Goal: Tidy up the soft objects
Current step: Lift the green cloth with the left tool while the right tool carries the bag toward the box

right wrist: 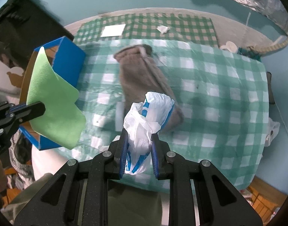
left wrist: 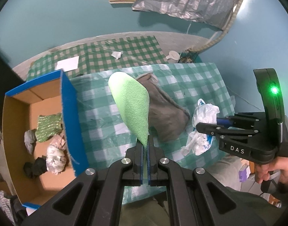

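Observation:
My left gripper [left wrist: 145, 141] is shut on the edge of a light green foam sheet [left wrist: 131, 105], which hangs in the air above the checked table cover [left wrist: 191, 81]; in the right wrist view the same green sheet [right wrist: 53, 103] is at the left, in front of the box. My right gripper [right wrist: 139, 137] is shut on a crumpled white and blue plastic bag [right wrist: 144, 120], also lifted; from the left wrist view that gripper [left wrist: 197, 127] is at the right with the bag [left wrist: 202, 126]. A grey fleece cloth [left wrist: 166, 113] lies on the table between them.
A blue cardboard box [left wrist: 72, 113] at the left holds several cloths, one green patterned [left wrist: 48, 128]. A white paper [left wrist: 67, 63], a crumpled tissue [left wrist: 116, 54] and a white cup [left wrist: 173, 56] sit at the back. A person's hand [left wrist: 272, 171] grips the right handle.

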Available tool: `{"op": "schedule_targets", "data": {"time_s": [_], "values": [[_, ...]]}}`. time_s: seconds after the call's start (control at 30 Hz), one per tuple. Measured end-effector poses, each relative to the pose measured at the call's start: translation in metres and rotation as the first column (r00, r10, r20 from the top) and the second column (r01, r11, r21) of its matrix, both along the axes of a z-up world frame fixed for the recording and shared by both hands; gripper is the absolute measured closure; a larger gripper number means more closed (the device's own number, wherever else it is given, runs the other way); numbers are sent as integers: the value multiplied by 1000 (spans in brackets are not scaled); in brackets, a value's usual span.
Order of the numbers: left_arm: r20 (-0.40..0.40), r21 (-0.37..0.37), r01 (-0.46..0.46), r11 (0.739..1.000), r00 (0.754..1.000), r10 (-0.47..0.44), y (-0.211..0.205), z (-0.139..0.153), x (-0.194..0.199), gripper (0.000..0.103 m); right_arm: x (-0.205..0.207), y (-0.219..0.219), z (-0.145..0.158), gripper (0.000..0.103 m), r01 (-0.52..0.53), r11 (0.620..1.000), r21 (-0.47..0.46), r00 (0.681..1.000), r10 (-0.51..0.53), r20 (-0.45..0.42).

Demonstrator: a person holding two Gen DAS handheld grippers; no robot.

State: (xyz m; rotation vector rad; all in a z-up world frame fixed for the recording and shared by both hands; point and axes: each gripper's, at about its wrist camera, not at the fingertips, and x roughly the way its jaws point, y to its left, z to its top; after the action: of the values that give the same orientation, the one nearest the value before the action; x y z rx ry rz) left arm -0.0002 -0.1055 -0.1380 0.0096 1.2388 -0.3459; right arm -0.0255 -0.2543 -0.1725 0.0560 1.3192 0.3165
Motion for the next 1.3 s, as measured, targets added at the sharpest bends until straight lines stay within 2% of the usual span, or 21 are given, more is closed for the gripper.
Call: {"op": "schedule_targets", "data": {"time_s": [0.67, 1.0, 1.3], "values": [[37, -32, -165, 986, 985, 166, 82, 14, -16, 100, 6, 88, 45, 83, -157, 988, -5, 985, 157, 70], [64, -54, -253, 966, 965, 256, 128, 26, -28, 100, 6, 134, 61, 83, -238, 971, -1, 967, 237, 96], [61, -50, -332, 942, 940, 334, 170, 21, -37, 100, 8, 179, 61, 83, -308, 951, -6, 946, 307, 99]]}}
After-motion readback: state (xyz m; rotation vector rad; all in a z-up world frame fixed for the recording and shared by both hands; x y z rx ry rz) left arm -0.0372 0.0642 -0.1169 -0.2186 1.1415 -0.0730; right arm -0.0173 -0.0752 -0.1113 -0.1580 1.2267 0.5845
